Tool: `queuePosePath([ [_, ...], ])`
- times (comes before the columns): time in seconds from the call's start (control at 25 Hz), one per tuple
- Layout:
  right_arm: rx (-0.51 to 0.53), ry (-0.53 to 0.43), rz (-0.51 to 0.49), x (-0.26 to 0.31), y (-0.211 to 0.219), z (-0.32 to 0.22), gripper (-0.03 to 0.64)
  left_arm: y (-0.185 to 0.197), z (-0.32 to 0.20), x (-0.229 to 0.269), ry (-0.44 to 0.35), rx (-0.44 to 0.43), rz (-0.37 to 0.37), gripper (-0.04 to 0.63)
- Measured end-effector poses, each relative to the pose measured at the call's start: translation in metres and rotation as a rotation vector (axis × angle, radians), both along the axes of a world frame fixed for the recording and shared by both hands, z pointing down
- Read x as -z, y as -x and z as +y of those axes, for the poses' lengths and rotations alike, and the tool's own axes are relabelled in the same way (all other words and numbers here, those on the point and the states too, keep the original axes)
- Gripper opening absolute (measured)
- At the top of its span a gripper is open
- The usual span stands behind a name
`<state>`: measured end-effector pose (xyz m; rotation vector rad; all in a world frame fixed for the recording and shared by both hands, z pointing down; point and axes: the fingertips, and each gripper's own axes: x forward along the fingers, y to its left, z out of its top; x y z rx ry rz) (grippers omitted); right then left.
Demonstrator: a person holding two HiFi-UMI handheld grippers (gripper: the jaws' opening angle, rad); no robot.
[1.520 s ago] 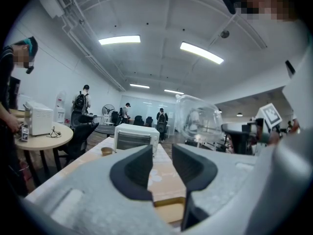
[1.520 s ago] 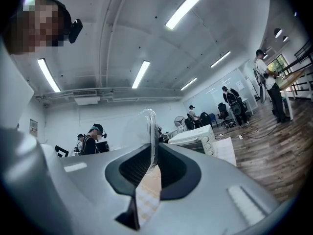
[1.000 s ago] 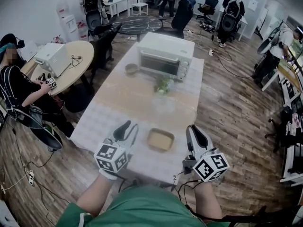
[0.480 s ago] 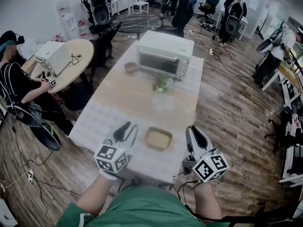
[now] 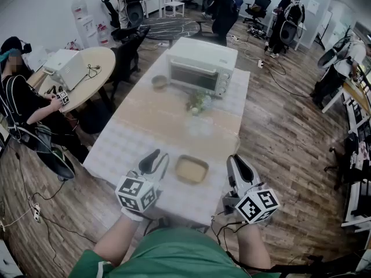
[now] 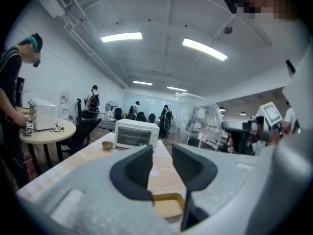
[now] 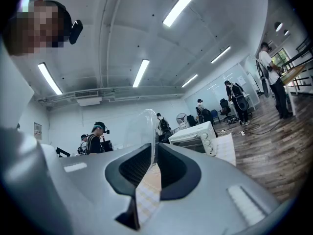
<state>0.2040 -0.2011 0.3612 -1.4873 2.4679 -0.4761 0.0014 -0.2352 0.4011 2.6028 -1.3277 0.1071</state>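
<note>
In the lower middle of the head view, a tan tray (image 5: 192,169) is seen near the table's (image 5: 124,149) front edge, between the grippers. The left gripper (image 5: 157,156) is held narrowly open and empty. The right gripper (image 5: 237,160) is pinched on a clear lid's (image 7: 146,126) rim. Open tabletop is left above the tray, short of the oven (image 5: 201,65).

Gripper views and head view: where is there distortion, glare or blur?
Left gripper view: strong fisheye bending, black corners, bright ceiling lights; the clear container warps what lies behind it. Right gripper view: same bending, the right gripper near and soft, shut on that container's rim. Head view: even light, milder bending, the toaster oven fairly sharp.
</note>
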Motion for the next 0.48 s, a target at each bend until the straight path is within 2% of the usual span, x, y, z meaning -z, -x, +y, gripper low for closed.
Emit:
queuePosePath([
  [0.48,0.039,-0.002,0.000,-0.007,-0.017,0.000,0.043,-0.017,0.007,-0.009,0.006,0.036,-0.003,0.124],
])
